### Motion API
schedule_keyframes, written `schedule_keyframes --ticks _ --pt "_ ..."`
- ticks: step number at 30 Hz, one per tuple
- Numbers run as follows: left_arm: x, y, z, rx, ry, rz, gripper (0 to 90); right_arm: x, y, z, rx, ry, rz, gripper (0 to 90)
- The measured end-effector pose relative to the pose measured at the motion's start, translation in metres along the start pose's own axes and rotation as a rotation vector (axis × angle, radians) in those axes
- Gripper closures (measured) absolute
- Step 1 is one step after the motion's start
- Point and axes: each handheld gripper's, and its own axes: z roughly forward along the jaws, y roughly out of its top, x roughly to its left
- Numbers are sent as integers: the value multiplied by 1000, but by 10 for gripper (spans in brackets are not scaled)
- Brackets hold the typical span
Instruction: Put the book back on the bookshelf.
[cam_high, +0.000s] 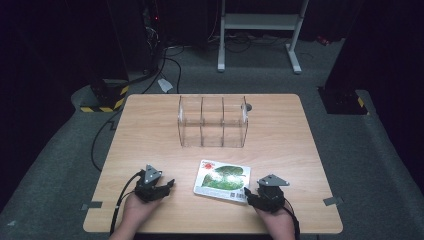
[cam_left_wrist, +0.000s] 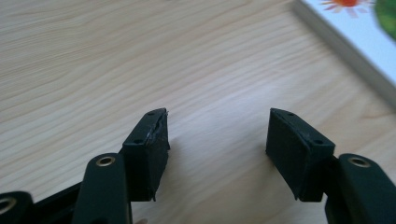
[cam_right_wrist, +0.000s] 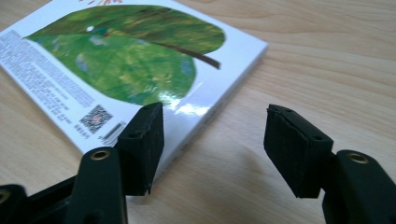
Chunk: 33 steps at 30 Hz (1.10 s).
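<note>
A white book (cam_high: 222, 180) with a big green leaf on its cover lies flat on the wooden table near the front edge. The same book (cam_right_wrist: 135, 65) has its near corner just in front of my right gripper (cam_right_wrist: 215, 140), which is open and holds nothing. In the high view that right gripper (cam_high: 249, 192) rests just right of the book. My left gripper (cam_high: 167, 186) sits on the table to the book's left, apart from it. Its jaws (cam_left_wrist: 217, 144) stand open over bare wood, with the book's edge (cam_left_wrist: 355, 42) at the upper right.
A clear plastic organiser (cam_high: 213, 121) with three compartments stands upright at the table's far middle. A small dark round object (cam_high: 248, 106) lies beside its far right corner. The wooden table (cam_high: 150, 135) has grey tape tabs at both front corners. Cables and a white stand are on the floor beyond.
</note>
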Motion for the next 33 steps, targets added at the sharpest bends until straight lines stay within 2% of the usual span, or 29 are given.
schedule_keyframes --ticks 2,4,9,11,13,15,22,25,29,33 --pt "-9 2 2 -5 -26 9 422 4 -1 1 -1 22 3 360" --pt "-16 4 3 -13 -63 -6 417 7 -1 2 0 51 9 351" --pt "-31 7 6 -15 -123 5 401 13 -1 6 12 86 2 297" --pt "-34 8 7 -10 -132 19 396 15 -1 7 10 91 -6 276" --pt "-35 8 7 -10 -143 15 395 17 -1 9 4 93 -22 250" --pt "-34 9 7 -17 -150 13 393 19 0 10 10 101 -17 231" --pt "-38 9 4 -41 -208 -27 388 22 1 14 32 125 -19 156" --pt "-39 10 4 -35 -212 -10 383 26 1 16 46 105 -53 133" --pt "-41 9 6 -28 -216 -9 381 32 4 21 40 130 -78 135" --pt "-40 8 5 -22 -214 -1 378 43 8 29 60 148 -112 139"
